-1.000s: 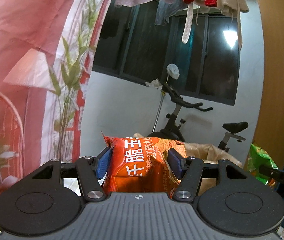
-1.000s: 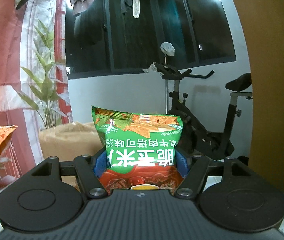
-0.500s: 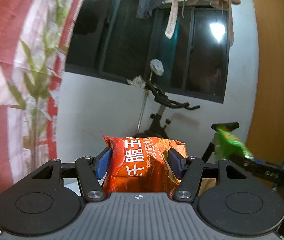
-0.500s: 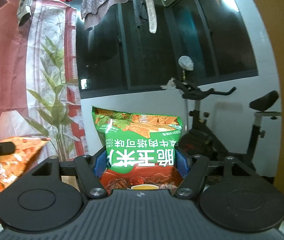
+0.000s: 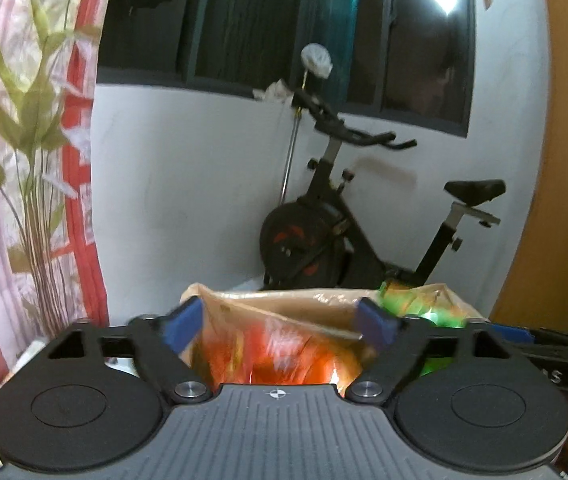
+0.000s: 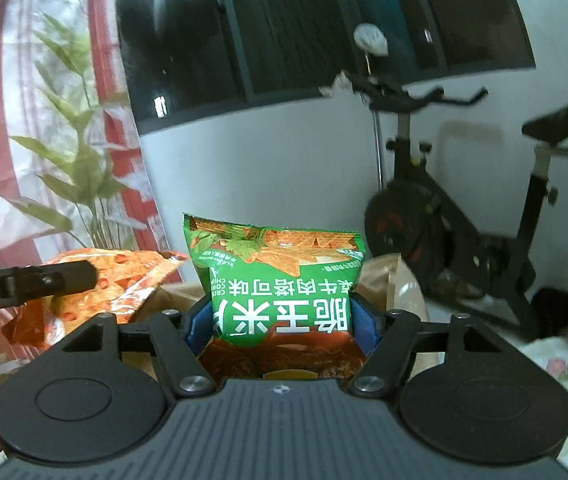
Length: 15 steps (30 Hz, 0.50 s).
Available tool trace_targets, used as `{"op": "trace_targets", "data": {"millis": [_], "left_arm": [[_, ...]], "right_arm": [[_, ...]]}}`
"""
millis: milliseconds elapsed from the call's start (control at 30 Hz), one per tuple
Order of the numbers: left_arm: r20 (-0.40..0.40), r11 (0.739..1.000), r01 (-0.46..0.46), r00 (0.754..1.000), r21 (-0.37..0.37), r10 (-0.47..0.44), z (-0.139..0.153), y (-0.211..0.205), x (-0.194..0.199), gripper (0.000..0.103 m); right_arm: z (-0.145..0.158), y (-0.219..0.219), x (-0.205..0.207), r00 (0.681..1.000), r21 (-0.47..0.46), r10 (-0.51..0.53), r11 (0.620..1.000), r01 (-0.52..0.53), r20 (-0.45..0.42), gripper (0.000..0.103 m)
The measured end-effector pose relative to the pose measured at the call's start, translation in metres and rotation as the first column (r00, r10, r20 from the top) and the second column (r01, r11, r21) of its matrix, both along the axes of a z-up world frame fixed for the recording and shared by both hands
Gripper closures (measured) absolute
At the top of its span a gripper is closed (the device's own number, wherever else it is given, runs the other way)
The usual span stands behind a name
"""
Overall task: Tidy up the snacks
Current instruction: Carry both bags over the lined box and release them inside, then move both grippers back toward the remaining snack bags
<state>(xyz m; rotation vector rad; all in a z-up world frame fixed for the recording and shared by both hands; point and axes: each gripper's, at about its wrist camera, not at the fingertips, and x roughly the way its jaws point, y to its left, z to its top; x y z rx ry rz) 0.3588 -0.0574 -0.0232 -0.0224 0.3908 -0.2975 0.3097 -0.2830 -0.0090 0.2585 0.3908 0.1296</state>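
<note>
Orange snack bag (image 5: 272, 356) released | left hand-held gripper (image 5: 280, 322) opening, level

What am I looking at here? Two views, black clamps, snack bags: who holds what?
No robot: a person carries a handheld two-finger gripper in each hand. Each has a fisheye camera that looks out along its fingers, so the black shape at the bottom of each picture is the gripper itself.

The left-wrist view shows the left gripper with its jaws opening. The orange snack bag is blurred between them, above an open brown bag.

The right-wrist view shows the right gripper clamping the green snack bag between its blue pads.
</note>
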Motion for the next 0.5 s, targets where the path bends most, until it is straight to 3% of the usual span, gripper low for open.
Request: {"op": "trace_targets", "data": {"millis": [100, 433, 500], "left_arm": [[-0.027, 1.000, -0.011, 1.000, -0.022, 0.011, -0.001, 0.008, 0.002, 0.012], [-0.014, 0.999, -0.029, 1.000, -0.040, 0.028, 0.032, 0.036, -0.035, 0.012], [-0.008, 0.998, -0.035, 0.999, -0.042, 0.035, 0.040, 0.045, -0.048, 0.012]], "right_arm": [[-0.003, -0.002, 0.000, 1.000, -0.003, -0.004, 1.000, 0.004, -0.026, 0.022], [0.016, -0.006, -0.031, 1.000, -0.010, -0.010, 1.000, 0.009, -0.011, 0.021], [0.021, -0.006, -0.043, 1.000, -0.004, -0.001, 1.000, 0.001, -0.008, 0.017]]}}
